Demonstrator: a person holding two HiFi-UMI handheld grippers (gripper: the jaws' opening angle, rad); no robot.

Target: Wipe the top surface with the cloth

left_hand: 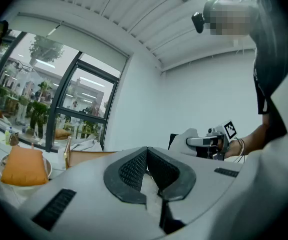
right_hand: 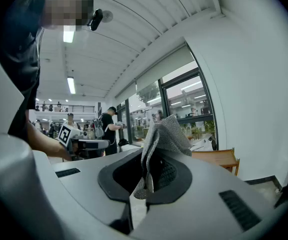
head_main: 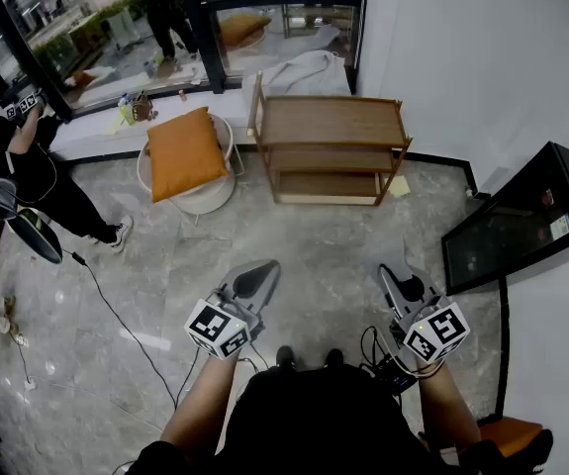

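The wooden shelf unit [head_main: 329, 146] stands against the far wall, and its top board [head_main: 329, 119] is bare. Both grippers are held low near my body, well short of the shelf. My right gripper [head_main: 400, 287] is shut on a grey cloth [right_hand: 166, 134] that sticks up from between its jaws. In the right gripper view, the shelf [right_hand: 219, 159] shows beyond the cloth. My left gripper [head_main: 254, 280] is shut with nothing in it. The left gripper view shows the pads of that gripper [left_hand: 146, 154] meeting at the tip, with the shelf [left_hand: 91, 156] far ahead.
An orange cushion [head_main: 185, 151] lies on a round white stool left of the shelf. A black cabinet [head_main: 521, 216] stands by the right wall. A person [head_main: 17, 166] stands at the far left, and a cable [head_main: 116, 315] runs across the tiled floor. A white sheet [head_main: 309, 67] lies behind the shelf.
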